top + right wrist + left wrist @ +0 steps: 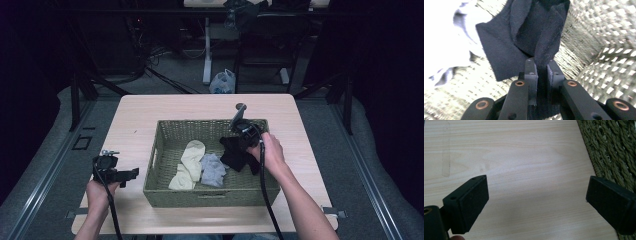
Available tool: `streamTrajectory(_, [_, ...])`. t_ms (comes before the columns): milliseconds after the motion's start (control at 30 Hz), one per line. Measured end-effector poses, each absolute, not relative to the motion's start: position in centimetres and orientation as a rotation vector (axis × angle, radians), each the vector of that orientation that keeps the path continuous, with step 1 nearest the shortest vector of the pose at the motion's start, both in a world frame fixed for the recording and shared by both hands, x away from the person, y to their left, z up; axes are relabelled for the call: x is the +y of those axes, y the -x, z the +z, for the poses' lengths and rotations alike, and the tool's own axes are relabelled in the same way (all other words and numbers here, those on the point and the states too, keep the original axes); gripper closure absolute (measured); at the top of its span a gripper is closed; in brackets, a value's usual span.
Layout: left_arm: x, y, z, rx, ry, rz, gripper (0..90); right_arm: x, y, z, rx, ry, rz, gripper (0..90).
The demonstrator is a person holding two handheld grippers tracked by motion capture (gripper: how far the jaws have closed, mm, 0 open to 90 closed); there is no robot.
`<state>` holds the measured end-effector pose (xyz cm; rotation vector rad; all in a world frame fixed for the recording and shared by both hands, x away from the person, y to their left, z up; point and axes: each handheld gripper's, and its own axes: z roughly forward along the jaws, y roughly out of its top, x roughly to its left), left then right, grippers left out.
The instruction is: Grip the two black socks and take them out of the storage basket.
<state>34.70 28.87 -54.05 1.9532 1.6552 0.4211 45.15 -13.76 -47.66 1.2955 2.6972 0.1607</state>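
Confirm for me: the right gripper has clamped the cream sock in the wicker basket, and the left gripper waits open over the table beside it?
Not quite. The right gripper is shut on the black sock, not the cream sock, as the right gripper view shows. The rest holds: it is inside the wicker basket, and the left gripper is open over the table.

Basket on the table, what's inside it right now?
In the basket lie a cream sock and a grey sock. The right gripper has its jaws shut on a black sock. Whatever lies under the socks is covered.
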Motion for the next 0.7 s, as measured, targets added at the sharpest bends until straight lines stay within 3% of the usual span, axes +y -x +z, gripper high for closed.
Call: streamTrajectory(700, [28.8, -34.7, -54.0, 1.655, -1.953, 0.421, 4.4, -15.1, -43.4, -40.6, 2.718, -1.281, 0.376, 82.8])
